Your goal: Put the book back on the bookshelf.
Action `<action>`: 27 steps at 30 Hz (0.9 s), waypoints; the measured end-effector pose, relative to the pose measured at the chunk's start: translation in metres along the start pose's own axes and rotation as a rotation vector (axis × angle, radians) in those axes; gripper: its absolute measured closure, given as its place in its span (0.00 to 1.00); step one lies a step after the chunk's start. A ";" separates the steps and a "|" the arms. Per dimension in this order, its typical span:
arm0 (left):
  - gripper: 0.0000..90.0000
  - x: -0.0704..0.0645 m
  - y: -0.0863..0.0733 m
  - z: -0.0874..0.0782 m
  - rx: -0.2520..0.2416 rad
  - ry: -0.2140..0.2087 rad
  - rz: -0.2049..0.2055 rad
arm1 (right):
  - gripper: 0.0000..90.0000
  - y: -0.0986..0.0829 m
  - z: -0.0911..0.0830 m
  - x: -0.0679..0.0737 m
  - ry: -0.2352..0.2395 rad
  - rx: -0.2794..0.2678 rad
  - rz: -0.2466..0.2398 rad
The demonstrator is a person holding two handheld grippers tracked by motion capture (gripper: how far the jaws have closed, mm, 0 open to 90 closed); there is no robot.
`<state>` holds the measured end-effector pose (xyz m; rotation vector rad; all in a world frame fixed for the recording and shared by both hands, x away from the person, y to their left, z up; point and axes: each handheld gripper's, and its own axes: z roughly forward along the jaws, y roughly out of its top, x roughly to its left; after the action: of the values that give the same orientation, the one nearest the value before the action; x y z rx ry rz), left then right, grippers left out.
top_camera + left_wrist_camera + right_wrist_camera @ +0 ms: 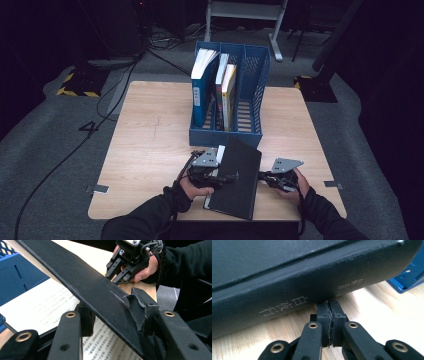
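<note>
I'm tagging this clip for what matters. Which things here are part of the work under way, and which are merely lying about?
In the job:
black book, its cover clamped by the left gripper
right gripper, jaws shut, tips at the book's spine
blue file rack, just beyond the book

Lying about:
standing books in the rack
cables on the floor
white frame behind

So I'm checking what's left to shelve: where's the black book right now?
In the high view the black book lies at the table's near edge, just before the blue file rack, between the left gripper and the right gripper.

book [237, 177] before file rack [227, 127], on table [145, 135]
</note>
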<state>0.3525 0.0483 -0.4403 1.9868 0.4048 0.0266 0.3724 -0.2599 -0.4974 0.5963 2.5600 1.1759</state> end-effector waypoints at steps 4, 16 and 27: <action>0.65 -0.001 0.001 -0.002 -0.015 -0.003 0.012 | 1.00 0.000 -0.004 -0.001 0.004 -0.027 0.014; 0.68 -0.002 0.004 -0.005 -0.044 -0.003 0.051 | 1.00 0.001 -0.016 -0.004 -0.009 -0.085 0.005; 0.69 0.002 0.004 -0.001 -0.039 0.007 0.030 | 1.00 0.011 -0.039 -0.013 -0.058 -0.172 0.027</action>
<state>0.3554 0.0483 -0.4371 1.9545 0.3759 0.0598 0.3709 -0.2849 -0.4630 0.6168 2.3797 1.3504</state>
